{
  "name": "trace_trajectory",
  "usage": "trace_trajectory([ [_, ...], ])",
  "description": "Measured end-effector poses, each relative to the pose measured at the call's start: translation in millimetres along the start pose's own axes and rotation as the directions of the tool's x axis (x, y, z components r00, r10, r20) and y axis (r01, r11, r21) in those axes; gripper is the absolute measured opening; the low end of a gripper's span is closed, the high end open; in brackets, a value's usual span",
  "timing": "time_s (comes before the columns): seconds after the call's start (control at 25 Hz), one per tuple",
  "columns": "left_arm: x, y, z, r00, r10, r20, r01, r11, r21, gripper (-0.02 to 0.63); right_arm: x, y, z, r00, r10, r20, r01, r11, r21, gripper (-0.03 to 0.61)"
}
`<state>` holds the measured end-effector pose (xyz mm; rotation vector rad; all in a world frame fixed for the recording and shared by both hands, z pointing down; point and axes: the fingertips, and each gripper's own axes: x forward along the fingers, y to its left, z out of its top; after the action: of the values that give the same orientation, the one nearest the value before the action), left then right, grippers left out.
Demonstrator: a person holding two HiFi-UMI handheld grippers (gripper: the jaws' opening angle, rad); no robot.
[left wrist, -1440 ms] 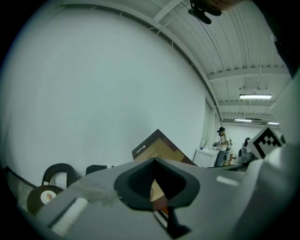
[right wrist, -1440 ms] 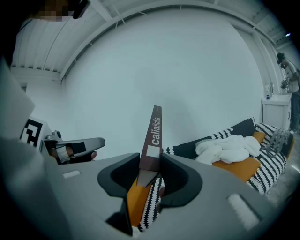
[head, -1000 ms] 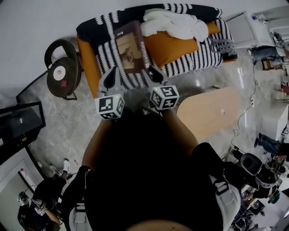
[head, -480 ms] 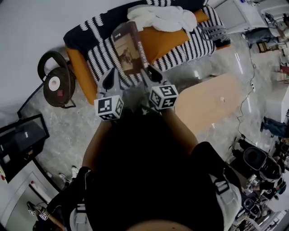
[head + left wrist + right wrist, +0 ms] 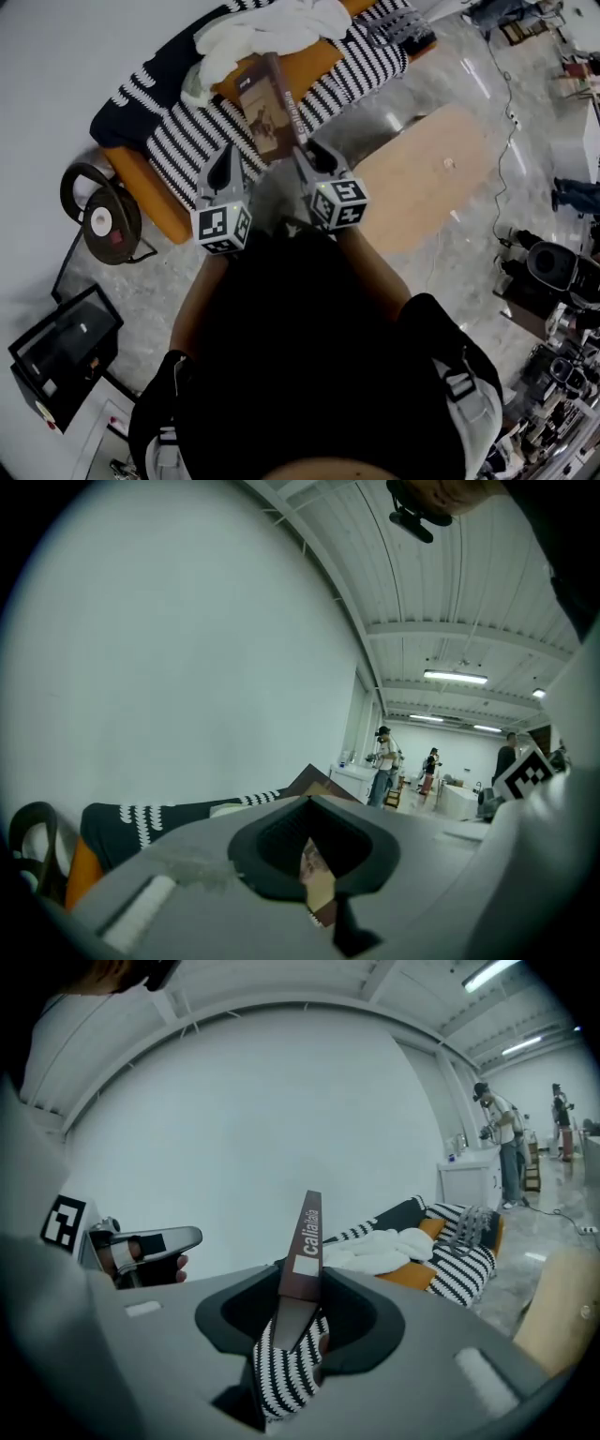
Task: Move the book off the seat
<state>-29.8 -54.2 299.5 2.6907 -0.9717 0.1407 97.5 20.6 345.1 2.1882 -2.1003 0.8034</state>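
Here, left claw and right claw pinch the book — sofa behind.

Book ahead of my right gripper: brown cover, sepia picture, dark brown spine with white lettering and a white patch. Right gripper grey, left gripper grey too, and I see a black-and-white square-marker cube on each. Sofa beyond the jaws: orange. Throw on it: black-and-white stripes, with a black part carrying white dashes further out. Cloth past the book: white. Table right of my right gripper: pale wood. Stool left of my left gripper: black, white disc, small red spot. Floor: grey, marbled. Wall: white.
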Motion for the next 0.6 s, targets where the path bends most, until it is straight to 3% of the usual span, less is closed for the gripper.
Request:
trace_trajectory([
  [0.12, 35, -52, -6, 0.996, -0.086, -0.025, 0.087, 0.996, 0.024, 0.006, -31, -55, 5, 0.996, -0.087, 0.032, 0.086, 0.995, 0.047, 0.149],
  [0.28, 56, -91, -6, 0.98, -0.191, -0.052, 0.193, 0.98, 0.043, 0.006, -58, -85, 10, 0.982, -0.18, 0.065, 0.173, 0.98, 0.093, 0.149],
  [0.44, 78, -140, -12, 0.956, -0.285, -0.071, 0.289, 0.956, 0.057, 0.006, -90, -128, 7, 0.958, -0.271, 0.092, 0.256, 0.955, 0.147, 0.149],
  [0.6, 96, -224, -15, 0.922, -0.373, -0.104, 0.382, 0.921, 0.077, 0.006, -155, -189, 12, 0.92, -0.374, 0.115, 0.345, 0.914, 0.212, 0.149],
])
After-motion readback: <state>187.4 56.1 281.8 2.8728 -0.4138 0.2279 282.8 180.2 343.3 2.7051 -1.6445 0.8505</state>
